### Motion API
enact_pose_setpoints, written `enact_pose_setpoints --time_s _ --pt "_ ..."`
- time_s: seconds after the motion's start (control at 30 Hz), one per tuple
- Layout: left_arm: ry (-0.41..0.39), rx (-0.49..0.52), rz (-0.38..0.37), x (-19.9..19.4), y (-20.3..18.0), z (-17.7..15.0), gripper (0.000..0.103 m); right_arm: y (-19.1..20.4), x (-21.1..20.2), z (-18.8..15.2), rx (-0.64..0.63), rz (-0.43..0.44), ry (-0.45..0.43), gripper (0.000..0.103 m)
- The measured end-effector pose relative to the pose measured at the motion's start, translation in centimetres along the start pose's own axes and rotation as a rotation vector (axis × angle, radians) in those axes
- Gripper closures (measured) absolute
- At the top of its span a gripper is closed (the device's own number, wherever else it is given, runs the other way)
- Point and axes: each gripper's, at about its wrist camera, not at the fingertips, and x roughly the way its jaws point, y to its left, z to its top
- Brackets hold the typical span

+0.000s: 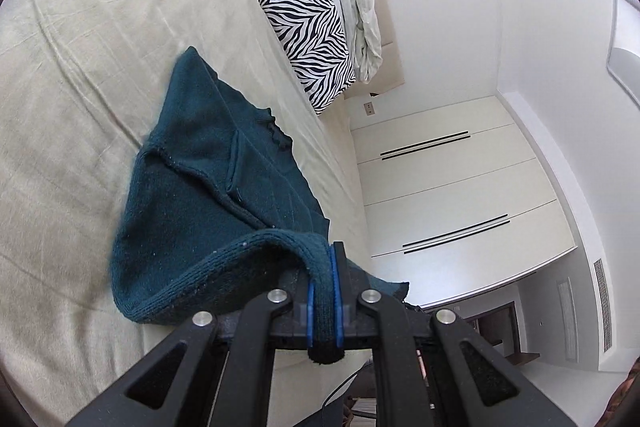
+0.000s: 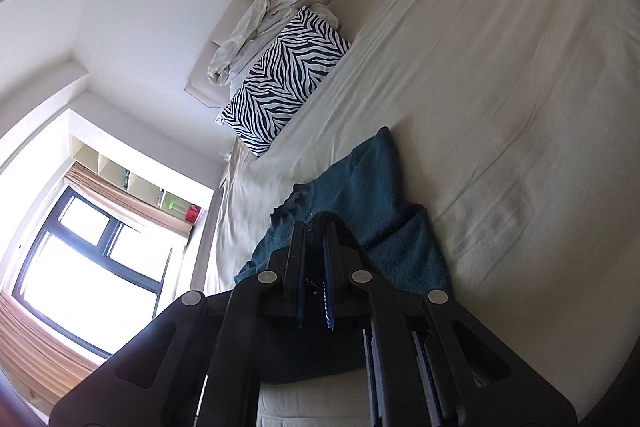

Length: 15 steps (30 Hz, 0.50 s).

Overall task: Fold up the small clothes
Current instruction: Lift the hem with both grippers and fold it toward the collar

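Teal knit sweater [image 1: 208, 163] lies spread on the cream bed sheet [image 1: 80, 67], near the zebra pillow [image 1: 308, 39]. Your left gripper [image 1: 324, 267] is clamped tight on a ribbed edge of it; your right gripper [image 2: 316, 231] is nearly closed, pinching its fabric too.

Both tools are matte black plastic. The left hand-held gripper [image 1: 324, 267] has two slim fingers lined with blue pads [image 1: 335, 291], driven by angled linkage arms with triangular cut-outs and four round silver pivot screws [image 1: 278, 295]. The right hand-held gripper [image 2: 316, 239] matches it: black fingers, blue-edged pads, four silver screws [image 2: 361, 275].
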Motion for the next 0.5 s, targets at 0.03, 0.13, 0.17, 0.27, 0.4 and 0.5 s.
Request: enact_pose_setpoints --time_s 0.03,0.13,0.17,0.27,0.4,0.5 --pt "-0.003 0.001 0.002 0.6 0.1 0.7 0.095 0.1 0.9 0.6 -0.009 -0.013 -0.005 0.097" --pt "-0.002 0.0 0.015 2.5 0.3 2.8 0.095 0.6 3.9 2.2 -0.04 -0.05 -0.006 0.097" --pt "-0.003 -0.009 0.015 3.2 0.5 3.6 0.095 0.7 4.9 2.7 -0.05 -0.062 -0.005 0.097" --pt "-0.016 -0.041 0.021 4.8 1.6 5.7 0.095 0.4 8.1 4.2 -0.051 -0.093 0.003 0.097" --pt "-0.029 -0.054 0.041 6.7 2.8 8.4 0.095 -0.4 12.1 6.0 -0.038 -0.123 0.006 0.097" --pt "-0.035 -0.066 0.059 8.1 3.9 10.3 0.095 -0.6 15.2 7.2 -0.047 -0.149 0.017 0.097"
